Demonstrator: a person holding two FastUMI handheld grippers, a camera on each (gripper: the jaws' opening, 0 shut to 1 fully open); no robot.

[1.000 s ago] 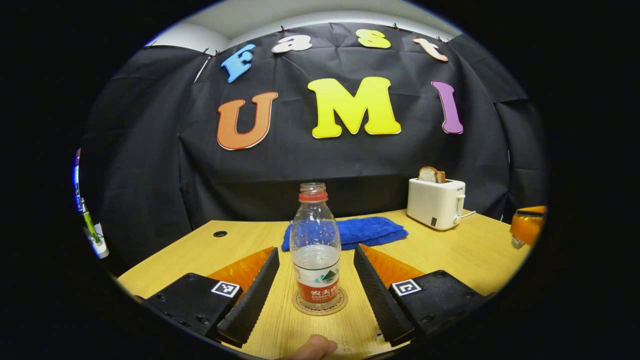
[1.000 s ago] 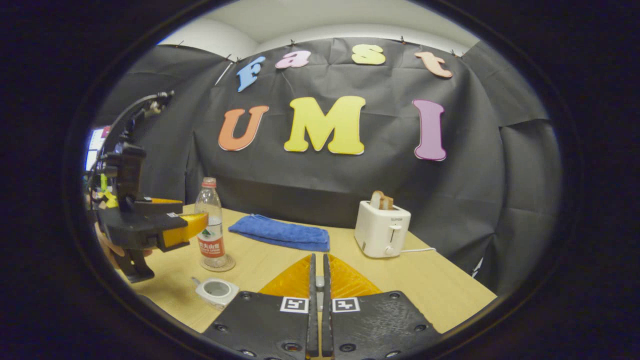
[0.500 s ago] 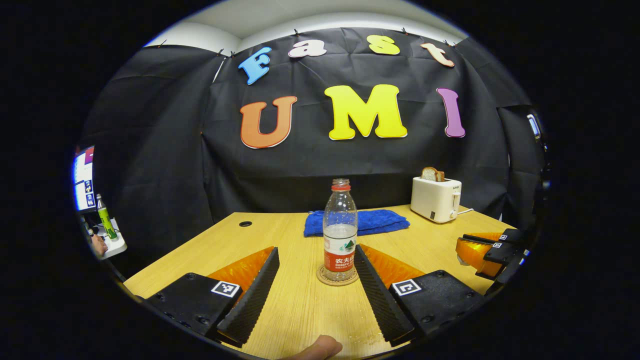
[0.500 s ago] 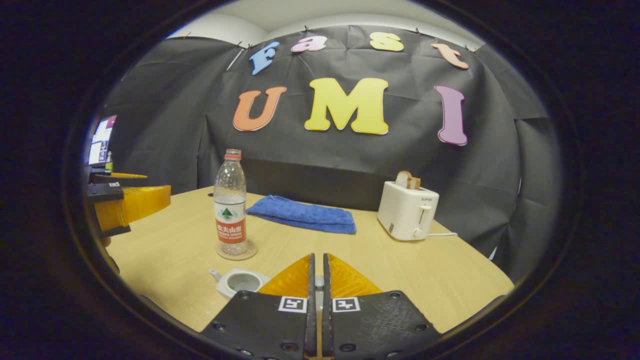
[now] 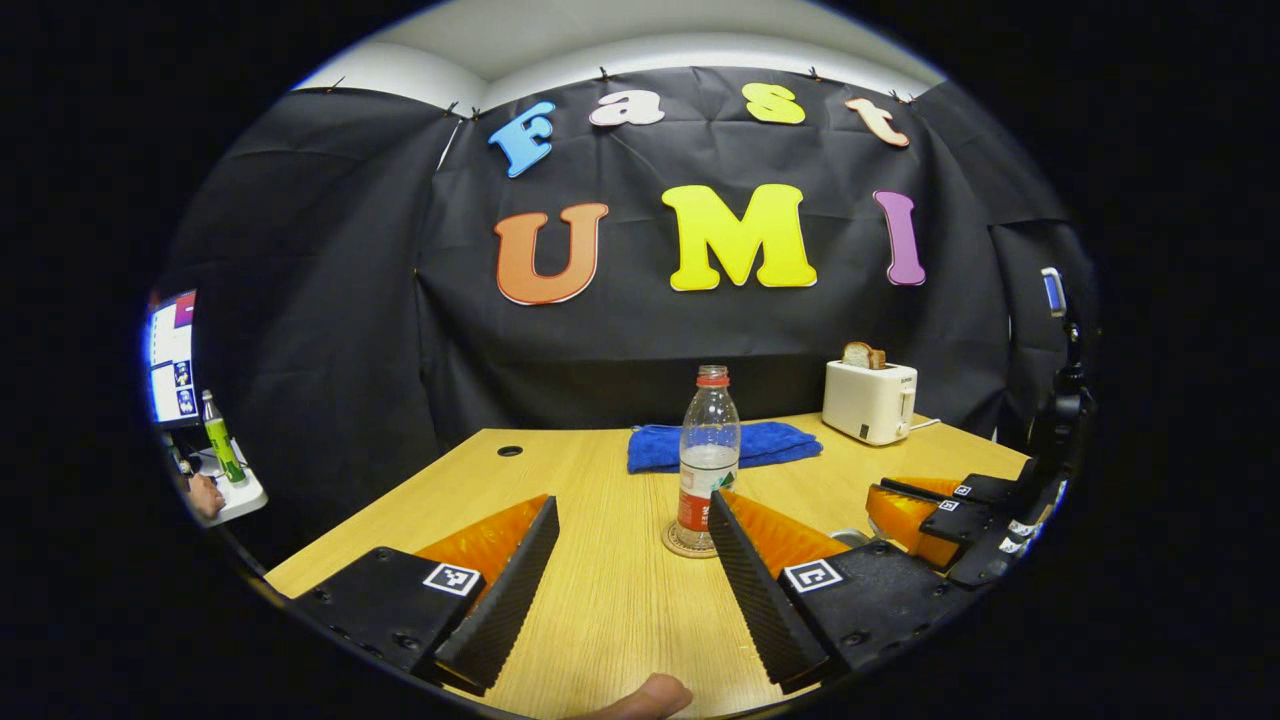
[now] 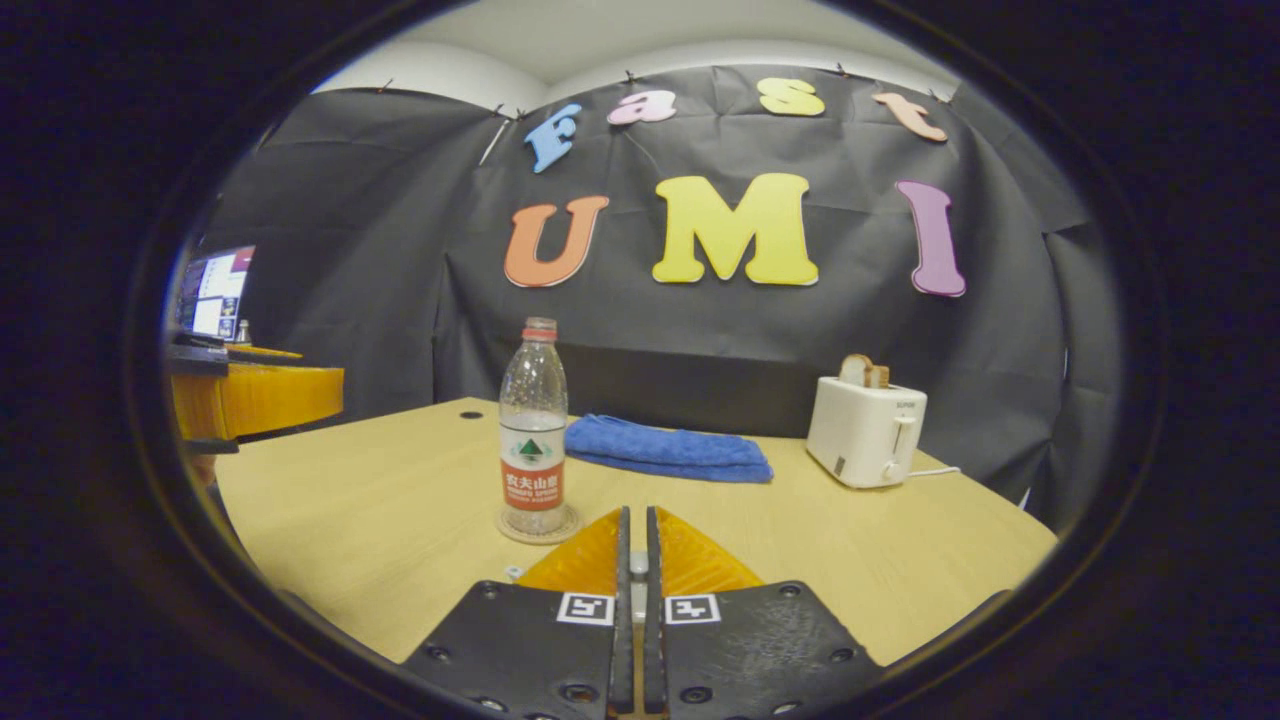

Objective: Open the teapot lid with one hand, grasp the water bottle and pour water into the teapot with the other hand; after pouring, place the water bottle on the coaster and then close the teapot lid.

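Backing away since the earlier frames, the left gripper [image 5: 625, 560] hangs with fingers spread wide and empty, well short of the water bottle [image 5: 708, 455], which stands upright on its coaster [image 5: 676, 544]. The right gripper [image 6: 634, 560] is pressed closed; whether it pinches the lid is hidden. Closing the teapot looks next: lower the lid squarely.

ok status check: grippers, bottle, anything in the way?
Left gripper open, apart from the bottle. Right gripper shut; what it holds, cannot tell. Bottle upright on coaster. Towel and toaster sit behind, not in the way.
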